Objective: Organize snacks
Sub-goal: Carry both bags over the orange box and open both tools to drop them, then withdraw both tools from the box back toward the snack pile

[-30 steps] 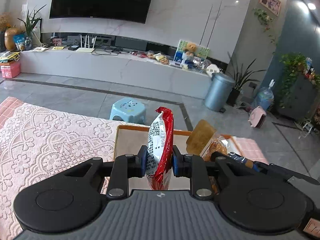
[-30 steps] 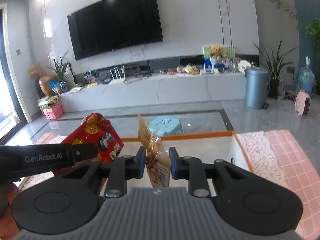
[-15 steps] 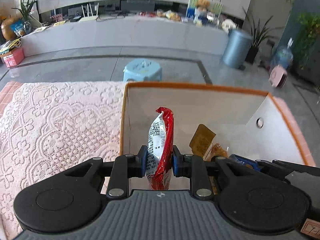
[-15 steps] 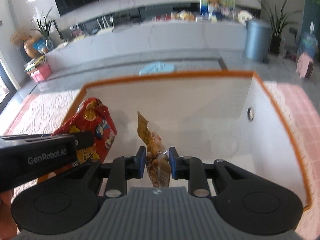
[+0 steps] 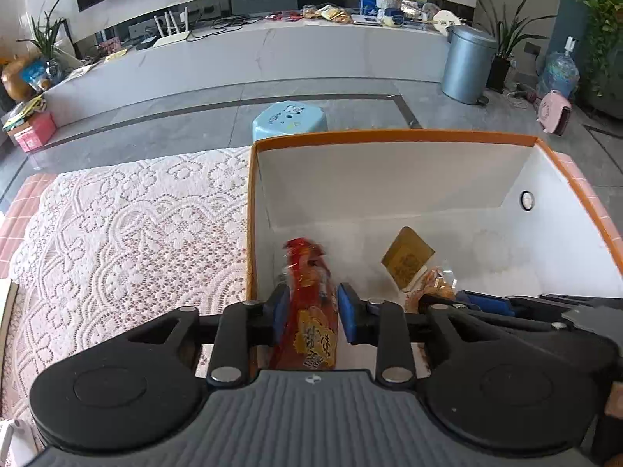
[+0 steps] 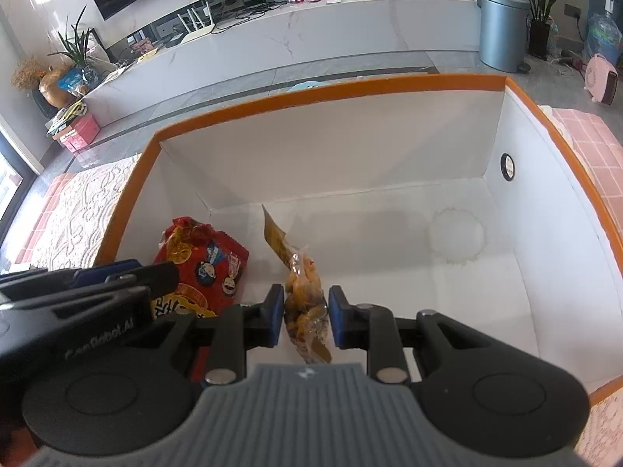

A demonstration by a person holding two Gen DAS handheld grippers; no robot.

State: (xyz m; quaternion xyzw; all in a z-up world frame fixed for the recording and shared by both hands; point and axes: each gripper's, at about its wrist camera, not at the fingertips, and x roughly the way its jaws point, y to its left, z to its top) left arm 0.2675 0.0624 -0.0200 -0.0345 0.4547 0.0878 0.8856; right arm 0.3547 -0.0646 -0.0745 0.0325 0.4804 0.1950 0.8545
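Observation:
A white box with an orange rim stands on the table, and both grippers reach down into it. My left gripper has its jaws opening. The red snack packet stands blurred between them, loose from the right pad, at the box's left wall. My right gripper is shut on a clear bag of golden-brown snacks, low over the box floor. The bag's yellow header sticks up. The two grippers are side by side, the left one's fingers beside the red packet.
A white lace cloth covers the table left of the box. The box floor to the right shows a faint round mark, and its right wall has a small hole. Beyond the table are a blue stool and a grey bin.
Both grippers have tipped down and sunk into the box. The left jaws have widened and the red packet has slipped lower and turned between them. The right grip is unchanged.

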